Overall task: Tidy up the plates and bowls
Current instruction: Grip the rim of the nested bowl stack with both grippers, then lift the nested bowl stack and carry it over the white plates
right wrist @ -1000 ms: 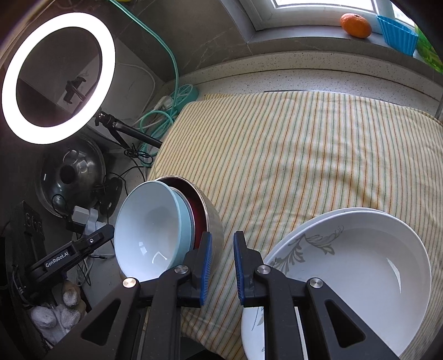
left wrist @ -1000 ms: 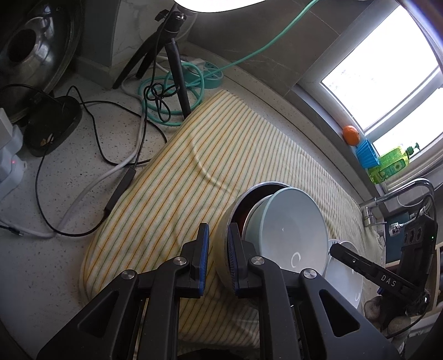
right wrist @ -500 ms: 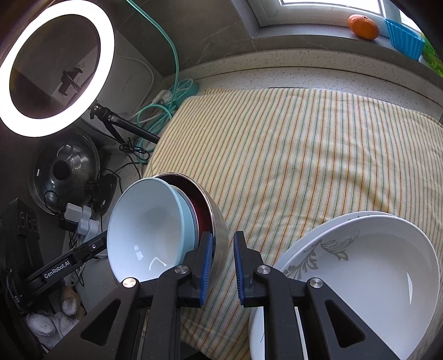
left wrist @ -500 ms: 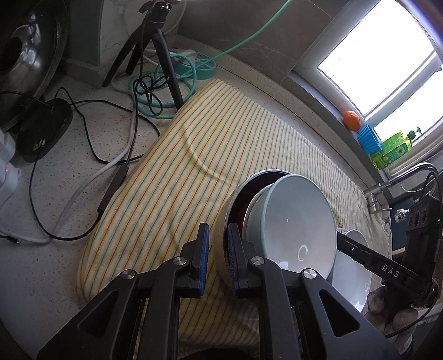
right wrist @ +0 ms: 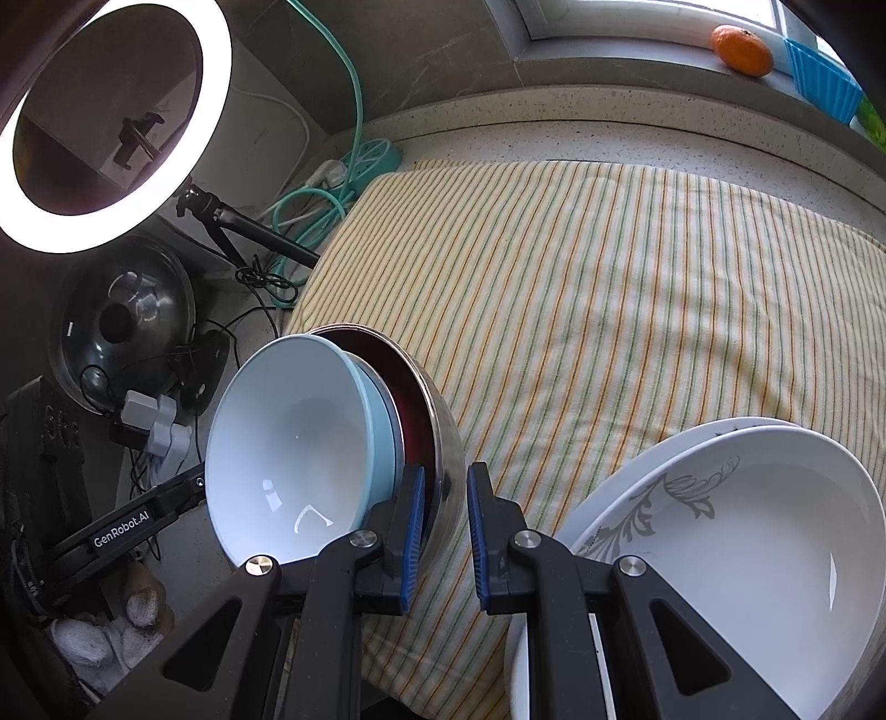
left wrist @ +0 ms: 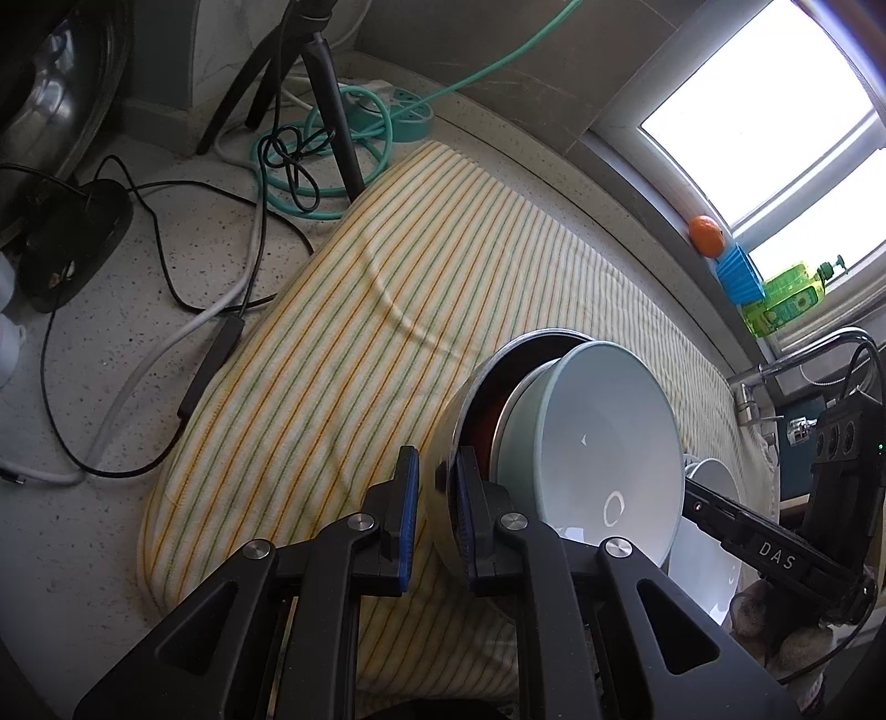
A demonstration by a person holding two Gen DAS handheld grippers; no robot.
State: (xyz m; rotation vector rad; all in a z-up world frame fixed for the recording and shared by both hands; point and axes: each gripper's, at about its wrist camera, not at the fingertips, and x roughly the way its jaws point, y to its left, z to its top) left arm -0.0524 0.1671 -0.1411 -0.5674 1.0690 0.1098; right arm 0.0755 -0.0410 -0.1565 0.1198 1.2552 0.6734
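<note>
A steel bowl (left wrist: 462, 404) with a dark red inside is tipped on its side over the striped cloth (left wrist: 387, 332). A pale blue bowl (left wrist: 598, 443) is nested in it. My left gripper (left wrist: 436, 487) is shut on the steel rim, with one blue pad inside and one outside. In the right wrist view my right gripper (right wrist: 446, 493) pinches the wall of the same steel bowl (right wrist: 443, 426), with the pale blue bowl (right wrist: 288, 443) facing left. Two stacked white deep plates (right wrist: 720, 526) with a grey leaf pattern lie at the lower right.
A ring light (right wrist: 111, 122) on a tripod (left wrist: 326, 99), a teal power strip (left wrist: 387, 111), loose cables (left wrist: 166, 266) and a pot lid (right wrist: 122, 327) crowd the counter left of the cloth. An orange (right wrist: 742, 50), a blue basket (right wrist: 819, 77) and a green bottle (left wrist: 786, 293) sit on the sill. A tap (left wrist: 786, 365) stands at the right.
Both grippers keep their hold on the steel bowl. The counter and cloth have drifted slightly in both views, and no grip has changed.
</note>
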